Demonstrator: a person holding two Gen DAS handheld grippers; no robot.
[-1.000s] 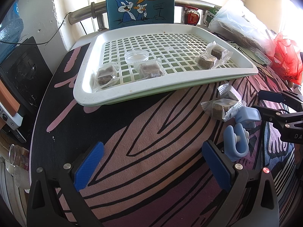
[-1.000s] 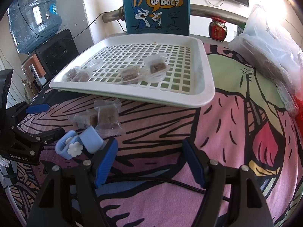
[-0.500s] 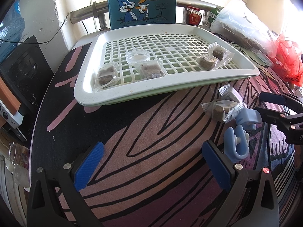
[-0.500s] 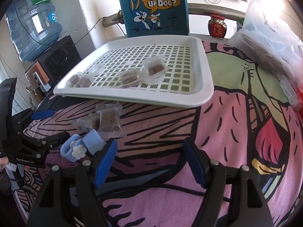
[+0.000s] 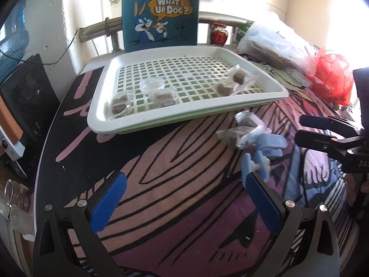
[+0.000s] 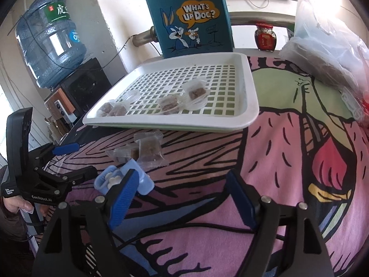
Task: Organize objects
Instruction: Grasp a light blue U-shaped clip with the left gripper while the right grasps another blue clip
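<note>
Both cameras have come closer to the blue clip [image 5: 261,155], which lies on the cloth beside two wrapped snacks [image 6: 148,150], while the left gripper [image 5: 184,198] and right gripper [image 6: 182,194] stay spread wide, holding nothing.

Harsh daylight blows out the far right past the tongs; heavy fisheye bending, dark vignetted corners, slight motion blur.
</note>
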